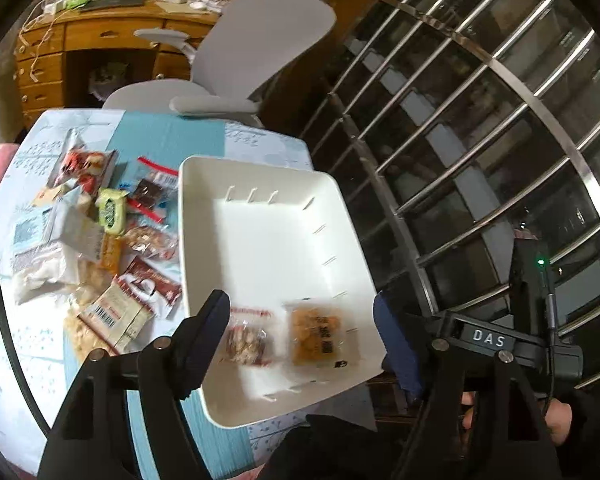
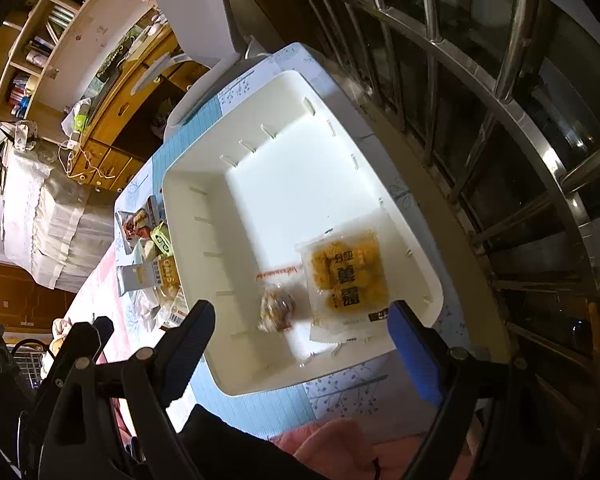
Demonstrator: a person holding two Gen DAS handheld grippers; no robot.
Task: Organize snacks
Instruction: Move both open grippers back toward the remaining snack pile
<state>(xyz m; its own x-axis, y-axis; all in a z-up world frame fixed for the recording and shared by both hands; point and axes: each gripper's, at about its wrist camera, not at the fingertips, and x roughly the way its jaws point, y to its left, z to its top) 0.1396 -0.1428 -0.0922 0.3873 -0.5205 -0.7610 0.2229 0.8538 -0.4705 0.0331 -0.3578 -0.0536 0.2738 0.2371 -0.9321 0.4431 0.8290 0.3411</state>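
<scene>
Left gripper (image 1: 300, 344): jaws apart, empty
Right gripper (image 2: 304, 344): jaws wide, empty
White bin (image 2: 188, 208): holds yellow snack packet (image 2: 346, 276), nut packet (image 2: 276, 308)
Table (image 1: 172, 136): loose snack pile (image 1: 100, 248)

I see the white rectangular tray (image 1: 260, 240) lying flat on the tabletop, open side up. Two snacks lie in it near its six o'clock end: a clear packet of brown nutty pieces (image 1: 247, 340) and, at its three o'clock, a yellow-orange packet with dark print (image 1: 320, 332). The remaining snack pile (image 1: 100, 240) sprawls at the tray's nine o'clock.
</scene>
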